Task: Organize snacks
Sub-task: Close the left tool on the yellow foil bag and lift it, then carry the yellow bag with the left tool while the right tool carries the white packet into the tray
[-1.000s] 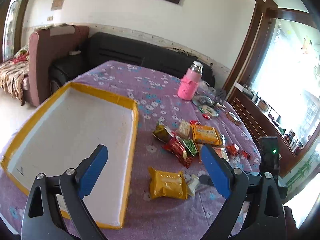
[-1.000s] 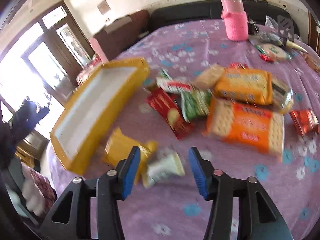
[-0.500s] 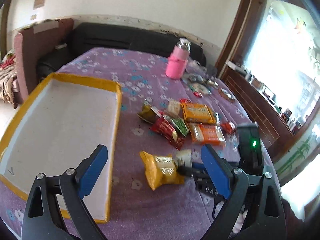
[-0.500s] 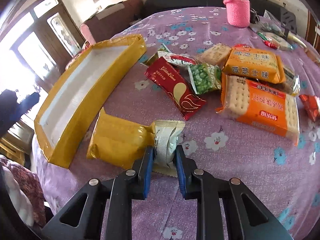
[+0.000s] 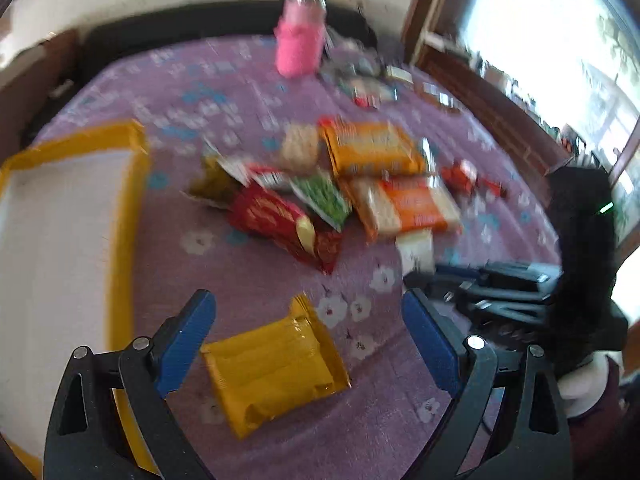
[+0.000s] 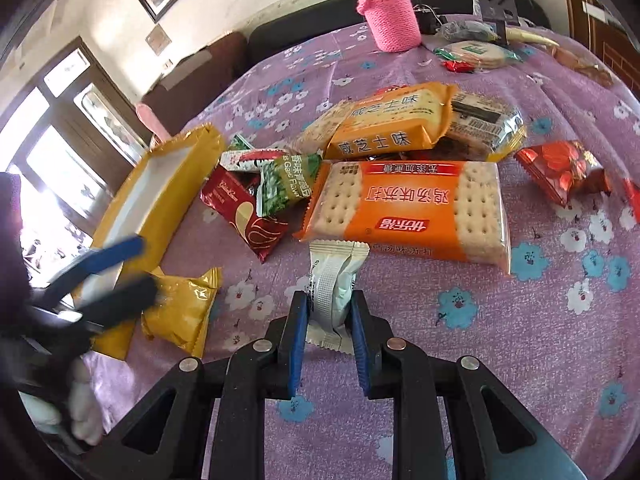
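Note:
My right gripper is shut on a small white snack packet, lifted a little over the purple flowered cloth. The same white packet shows in the left wrist view, sticking out of the right gripper. My left gripper is open and hangs just above a yellow snack packet, which lies between its blue pads without touching them. In the right wrist view the left gripper hovers over that yellow packet. A yellow-edged white tray lies at the left.
A heap of snacks lies mid-table: an orange cracker pack, a yellow-orange biscuit pack, a red packet, a green pea packet. A pink-sleeved bottle stands at the back. A person's hand holds the left gripper.
The right gripper closed on the white packet and raised it off the cloth. The left gripper swung down and right, over the yellow packet, and the tray slid toward the left edge of its view.

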`<state>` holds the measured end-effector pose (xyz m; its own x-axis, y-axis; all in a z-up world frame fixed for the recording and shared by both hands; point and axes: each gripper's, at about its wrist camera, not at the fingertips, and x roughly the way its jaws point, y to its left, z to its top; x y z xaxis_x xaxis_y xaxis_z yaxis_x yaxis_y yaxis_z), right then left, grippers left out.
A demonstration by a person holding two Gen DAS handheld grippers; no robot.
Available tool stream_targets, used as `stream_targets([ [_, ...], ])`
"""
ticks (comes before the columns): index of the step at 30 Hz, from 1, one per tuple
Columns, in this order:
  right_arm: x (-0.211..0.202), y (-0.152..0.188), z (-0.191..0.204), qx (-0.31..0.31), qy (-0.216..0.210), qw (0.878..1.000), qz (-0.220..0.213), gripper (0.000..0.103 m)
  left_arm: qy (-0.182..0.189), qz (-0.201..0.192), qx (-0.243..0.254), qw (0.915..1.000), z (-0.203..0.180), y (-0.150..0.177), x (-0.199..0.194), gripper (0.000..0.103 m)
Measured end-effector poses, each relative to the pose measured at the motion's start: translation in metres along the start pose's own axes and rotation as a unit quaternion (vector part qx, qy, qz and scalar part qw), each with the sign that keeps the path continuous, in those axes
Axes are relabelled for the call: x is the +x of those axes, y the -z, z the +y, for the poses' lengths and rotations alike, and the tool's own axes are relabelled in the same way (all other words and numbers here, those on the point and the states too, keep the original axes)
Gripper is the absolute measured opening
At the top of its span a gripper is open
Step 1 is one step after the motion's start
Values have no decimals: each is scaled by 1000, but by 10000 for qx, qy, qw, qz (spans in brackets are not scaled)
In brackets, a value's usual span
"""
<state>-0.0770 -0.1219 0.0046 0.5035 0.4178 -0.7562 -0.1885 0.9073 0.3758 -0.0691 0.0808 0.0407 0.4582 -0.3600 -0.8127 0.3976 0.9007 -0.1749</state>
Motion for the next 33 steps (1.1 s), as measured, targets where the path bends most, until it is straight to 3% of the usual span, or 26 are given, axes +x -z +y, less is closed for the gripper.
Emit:
stream_targets([
  [2, -1, -1, 0, -9, -33, 10000, -10, 22, -163, 517, -70, 9985, 4, 4, 18, 93],
  [6, -5, 2, -3, -62, -29, 10000, 13, 22, 168, 816, -142, 9964, 5, 23, 7, 89],
  [9, -8, 3, -6, -72, -7, 10000, 23, 23, 444, 660, -112, 9968, 0, 39, -19, 89],
  [12, -9, 1, -7, -101, 75, 9999, 0, 34, 147, 336, -50, 9993, -1, 41, -33, 89],
  [15, -8, -1, 0, -198, 190, 9996, -7, 47, -158, 272, -186, 9993, 2, 35, -24, 89],
  [19, -5, -3, 7, -218, 402, 9990, -5, 47, -486, 208, -156, 9985, -5, 27, -6, 89],
  [23, -3, -8, 11, -174, 558, 9983, -38, 47, -503, 409, -136, 9978, -9, 26, 18, 89],
  [25, -1, -9, 14, -222, 614, 9979, -24, 47, -596, 324, -92, 9977, -10, 26, 17, 89],
  [28, 2, -9, 16, -240, 713, 9972, 14, 45, -932, 150, -24, 9955, -10, 30, 13, 47],
  [32, 2, -7, 15, -258, 835, 9962, 0, 37, -852, 92, -181, 9962, -3, 33, 8, 43],
  [33, 2, -6, 16, -305, 982, 9947, -23, 25, -817, 69, -240, 9963, -1, 36, 5, 43],
])
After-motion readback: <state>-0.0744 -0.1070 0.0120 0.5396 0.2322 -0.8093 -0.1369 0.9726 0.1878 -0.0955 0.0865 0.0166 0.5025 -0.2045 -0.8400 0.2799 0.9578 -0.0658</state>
